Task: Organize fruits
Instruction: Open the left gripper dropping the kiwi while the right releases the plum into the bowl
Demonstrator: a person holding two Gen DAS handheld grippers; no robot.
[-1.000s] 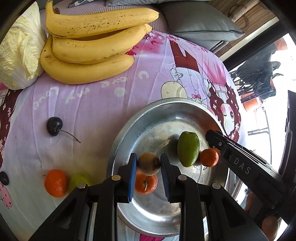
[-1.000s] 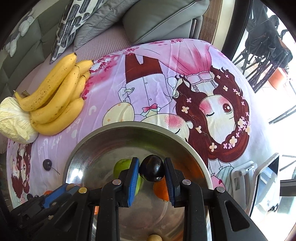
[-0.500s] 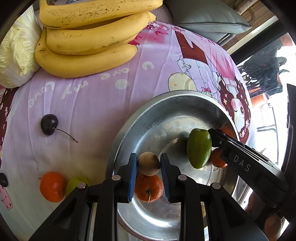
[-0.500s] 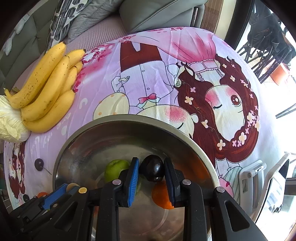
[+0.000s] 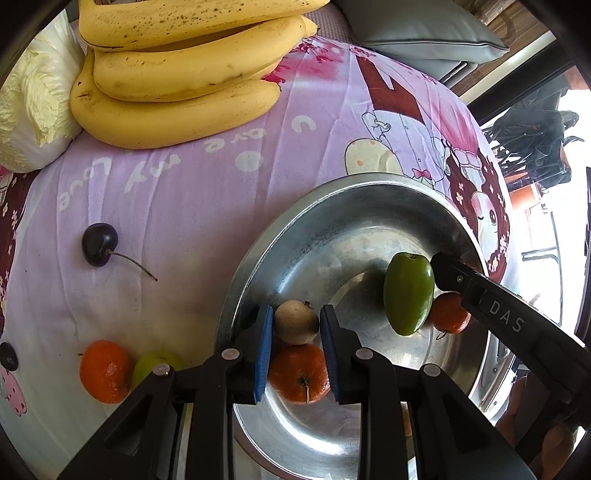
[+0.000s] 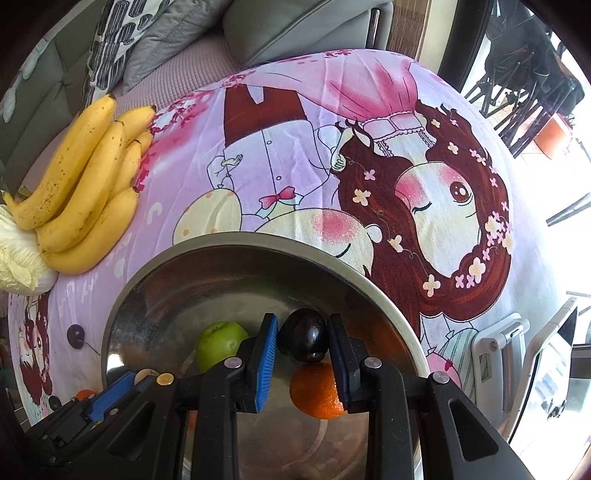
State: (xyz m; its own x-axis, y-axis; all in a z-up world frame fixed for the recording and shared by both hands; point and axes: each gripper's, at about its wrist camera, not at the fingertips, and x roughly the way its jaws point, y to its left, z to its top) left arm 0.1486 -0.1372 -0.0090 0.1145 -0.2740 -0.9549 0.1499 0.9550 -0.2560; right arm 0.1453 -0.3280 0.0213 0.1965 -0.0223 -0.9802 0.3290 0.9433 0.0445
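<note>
Here both claws hang over the steel bowl, each pinching one small fruit. The left claw grips a pale brown round fruit just above a tangerine lying in the bowl; the right claw grips a dark plum-like fruit above another tangerine, beside a green fruit.

The step in hand looks like setting both down. It would go best to lower each fruit to a bare patch of the bowl's floor, not onto a tangerine, then spread the fingers slowly so nothing rolls or knocks a neighbour.

Left outside are a cherry, a tangerine on the cloth, a small green fruit and the bananas.

The surface is a lilac cartoon-print cloth; whether a bench or a bed lies beneath, I cannot tell. Grey cushions sit behind, and bright daylight comes from the right.
</note>
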